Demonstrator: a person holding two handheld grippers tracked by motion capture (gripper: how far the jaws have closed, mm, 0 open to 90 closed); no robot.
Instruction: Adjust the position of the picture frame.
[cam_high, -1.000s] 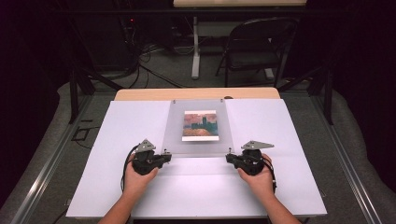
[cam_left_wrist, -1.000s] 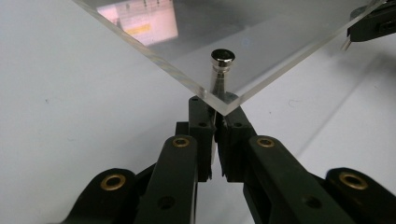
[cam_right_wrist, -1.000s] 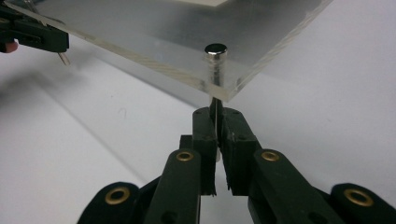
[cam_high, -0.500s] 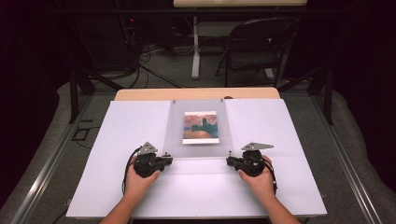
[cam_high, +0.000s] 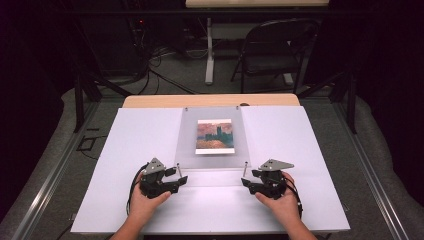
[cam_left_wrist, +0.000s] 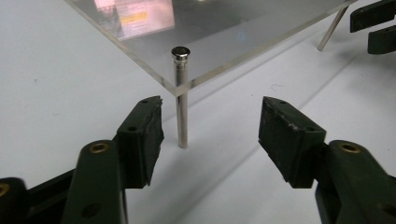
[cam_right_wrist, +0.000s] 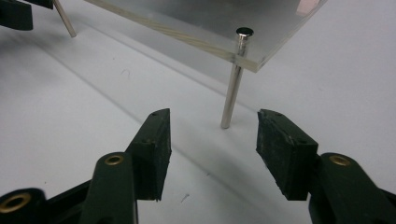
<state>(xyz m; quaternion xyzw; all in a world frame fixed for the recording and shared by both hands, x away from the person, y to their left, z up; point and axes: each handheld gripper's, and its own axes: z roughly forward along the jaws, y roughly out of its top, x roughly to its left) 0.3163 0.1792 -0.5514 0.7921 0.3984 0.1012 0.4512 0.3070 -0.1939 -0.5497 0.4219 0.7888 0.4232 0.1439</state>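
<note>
I stand at the six o'clock edge of a white counter (cam_high: 125, 150), a gripper in each hand. At the centre lies a clear acrylic panel (cam_high: 212, 160), raised off the surface on thin metal standoff posts at its corners. Under the panel, toward twelve o'clock, sits a small printed picture (cam_high: 214, 136) in orange and blue tones.

My left gripper (cam_high: 181, 175) rests at about seven o'clock from the panel, pointing toward its near left corner. Its jaws have just been opening and now stand wide, holding nothing. In the left gripper view the left corner post (cam_left_wrist: 181, 100) rises just ahead of the gap between the jaws, nearer the left jaw, touching neither.

My right gripper (cam_high: 245, 178) rests at about five o'clock from the panel, pointing toward the near right corner. Its jaws have also just been opening and stand wide, empty. In the right gripper view the right corner post (cam_right_wrist: 235, 79) stands slightly tilted, just beyond the jaw tips at twelve o'clock, clear of both.
</note>
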